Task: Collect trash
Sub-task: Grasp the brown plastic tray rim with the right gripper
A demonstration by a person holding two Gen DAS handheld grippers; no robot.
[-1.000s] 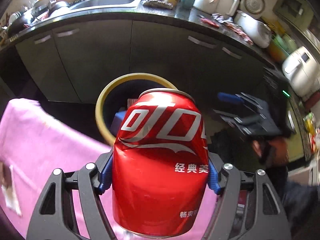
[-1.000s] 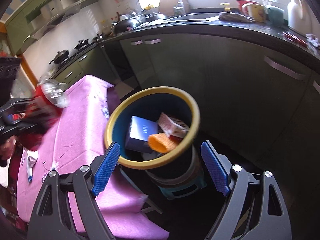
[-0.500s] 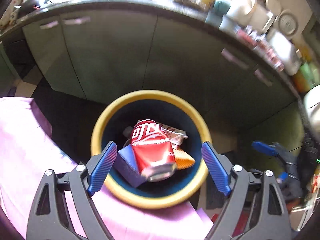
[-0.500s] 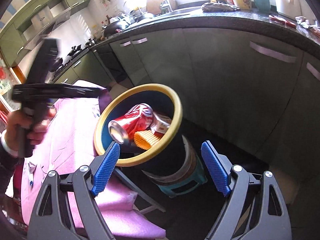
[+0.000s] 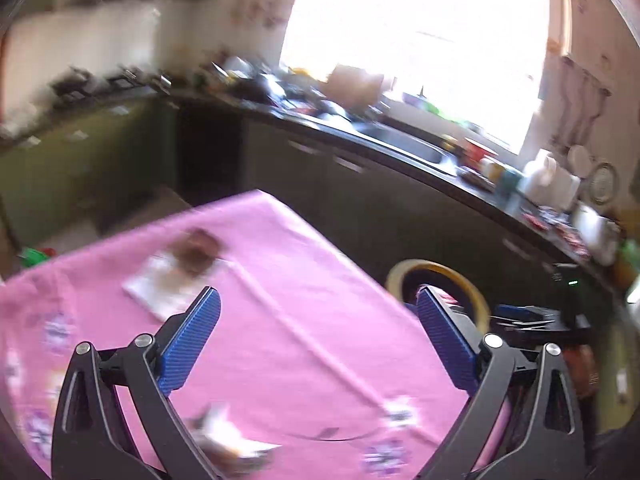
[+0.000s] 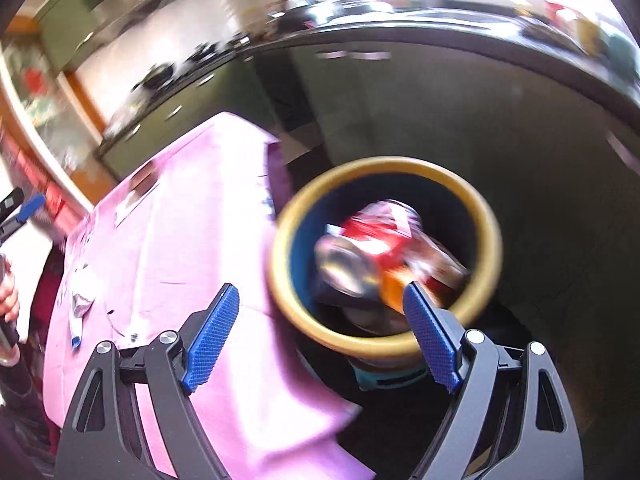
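Two claws: both standing wide apart, nothing between the pads of either.
Left claw (image 5: 318, 334): its jaws have just been opening and are gaping empty; it is hanging over the pink cloth (image 5: 280, 320) covering the surface.
Items under the left claw: a white paper with a brown lump (image 5: 176, 276) is lying on the cloth beyond the left pad (too blurred to name), and a crumpled scrap (image 5: 228, 440) is lying near the bottom edge of the left wrist view.
Surface edge: the cloth is hanging down over the near corner, just beside the bin.
Small wrapper (image 6: 80, 312): lying on the cloth at the left of the right wrist view (white, with a blue end).
Hand (image 6: 8, 292): showing at the far left edge of the right wrist view, gripping a handle.
Right claw (image 6: 320, 330): gaping empty, pointing down toward the bin.
Bin (image 6: 490, 236): yellow rim, dark blue inside, standing on the floor beside the surface, in front of dark cabinets.
Red can (image 6: 376, 240): lying on its side inside the bin, shiny end toward the camera, resting on other trash (an orange piece and a red-and-white packet, both blurred).
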